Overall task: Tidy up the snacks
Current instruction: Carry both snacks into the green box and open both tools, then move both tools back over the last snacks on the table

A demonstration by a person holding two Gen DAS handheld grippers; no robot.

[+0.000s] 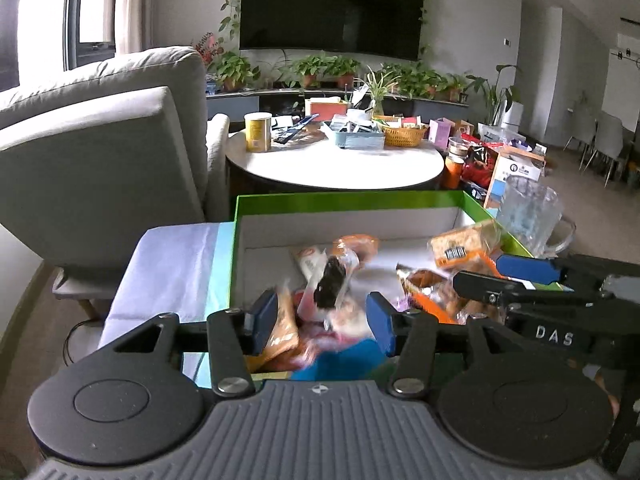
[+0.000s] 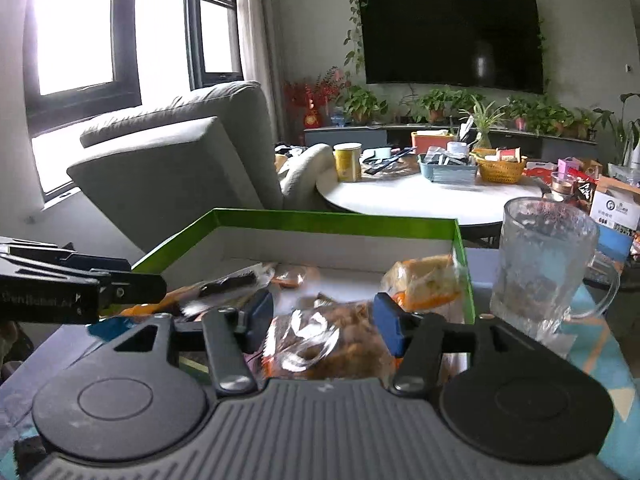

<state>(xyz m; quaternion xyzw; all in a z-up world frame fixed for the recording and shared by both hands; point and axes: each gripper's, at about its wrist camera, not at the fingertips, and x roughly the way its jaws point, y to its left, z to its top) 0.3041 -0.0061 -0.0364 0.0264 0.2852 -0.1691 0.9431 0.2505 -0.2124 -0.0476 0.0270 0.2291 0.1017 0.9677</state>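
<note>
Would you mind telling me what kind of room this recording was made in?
Most likely a home living room: a large wall-mounted television with potted plants beneath it, a grey armchair by the window, and a cluttered round table.

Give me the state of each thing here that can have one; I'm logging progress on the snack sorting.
Green box: lid off, snack packets loose inside.
Glass mug: upright, empty, just outside the box.
Television: off.
Left gripper: open, over blurred packets.
Right gripper: open, a clear packet between its fingers, not pinched.
Yellow can: upright, lid on.
</note>
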